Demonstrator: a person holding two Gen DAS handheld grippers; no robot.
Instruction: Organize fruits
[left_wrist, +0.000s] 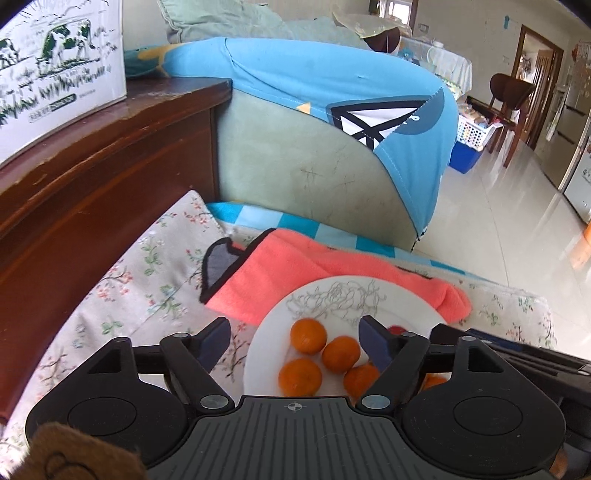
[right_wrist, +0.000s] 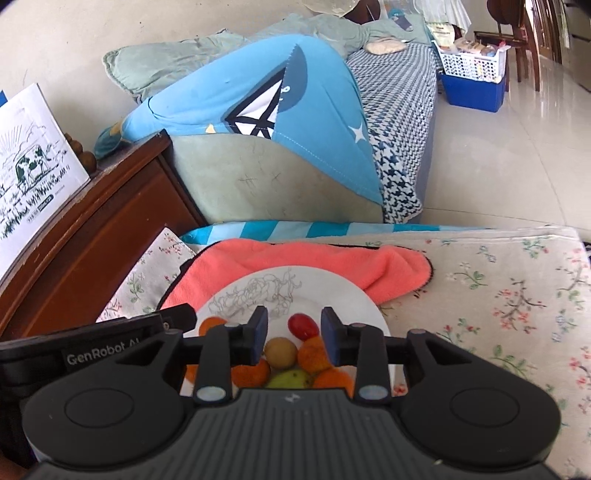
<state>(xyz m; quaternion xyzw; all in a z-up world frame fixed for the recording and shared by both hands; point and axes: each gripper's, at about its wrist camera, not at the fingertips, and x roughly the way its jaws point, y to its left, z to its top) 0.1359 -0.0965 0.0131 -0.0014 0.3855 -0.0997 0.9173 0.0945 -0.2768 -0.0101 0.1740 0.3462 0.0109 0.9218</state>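
Observation:
A white plate (left_wrist: 258, 363) with a line-drawn flower lies on a coral towel (left_wrist: 295, 266). Several oranges (left_wrist: 308, 336) are grouped on its near side. My left gripper (left_wrist: 295, 343) hovers over them, open wide, its blue pads clear of the fruit. In the right wrist view the plate (right_wrist: 351, 295) also bears a red tomato (right_wrist: 303, 325), a brownish round fruit (right_wrist: 280, 351), a green fruit (right_wrist: 290, 378) and more oranges (right_wrist: 314, 354). My right gripper (right_wrist: 294, 332) stands above this pile, open a little, and its pads touch nothing. The gripper bodies hide the plate's near edge.
The towel rests on a floral cloth (right_wrist: 498, 295) that covers the surface. A dark wooden cabinet (left_wrist: 92, 177) with a cow-print box (left_wrist: 55, 66) stands at the left. Behind is a green sofa arm (left_wrist: 303, 177) draped in blue fabric (left_wrist: 332, 77). Tiled floor (left_wrist: 498, 206) lies to the right.

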